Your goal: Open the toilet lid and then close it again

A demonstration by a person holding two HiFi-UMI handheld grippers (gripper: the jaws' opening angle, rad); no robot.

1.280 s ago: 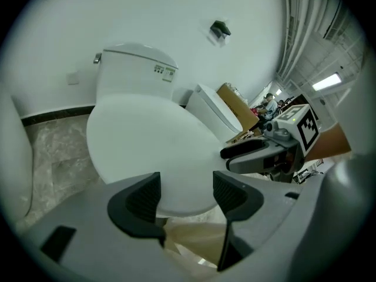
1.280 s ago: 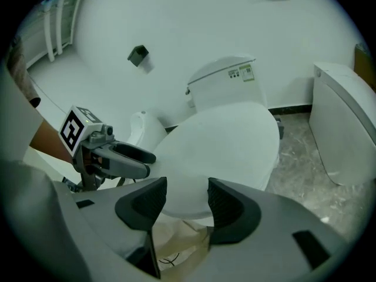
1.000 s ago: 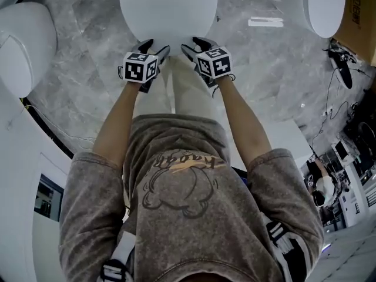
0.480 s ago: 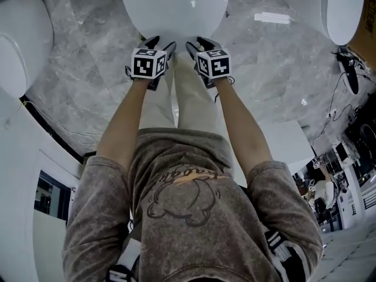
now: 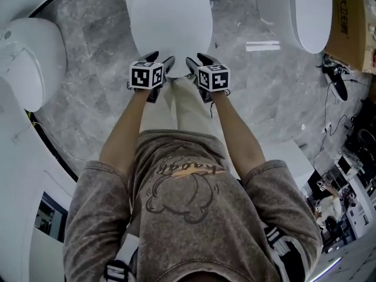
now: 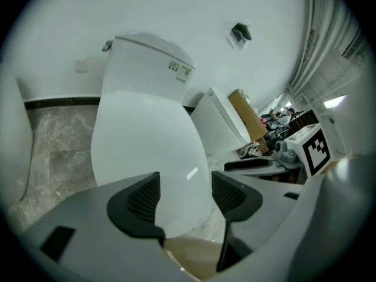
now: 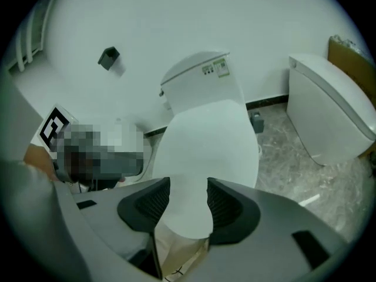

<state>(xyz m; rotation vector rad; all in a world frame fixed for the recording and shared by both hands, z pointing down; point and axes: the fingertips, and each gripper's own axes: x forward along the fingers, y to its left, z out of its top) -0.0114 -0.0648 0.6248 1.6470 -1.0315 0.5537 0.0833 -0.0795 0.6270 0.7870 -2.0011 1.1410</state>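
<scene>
The white toilet lid lies shut on the bowl, with the tank behind it against the wall. My left gripper hovers at the lid's front edge, left of centre. Its jaws stand open with no pad on the lid. My right gripper hangs beside it, right of centre. Its jaws are closing, and the lid's front tip shows in the gap between them, apart from the pads. In their own views the left gripper and right gripper both point down at the lid.
A second toilet stands at the left and a third at the right. A cardboard box and cables lie at the far right. The floor is grey marble. The person's legs are just below the grippers.
Both grippers have lifted a little while staying side by side at the lid's front edge. The head view has pulled back, so more of the lid now shows.
</scene>
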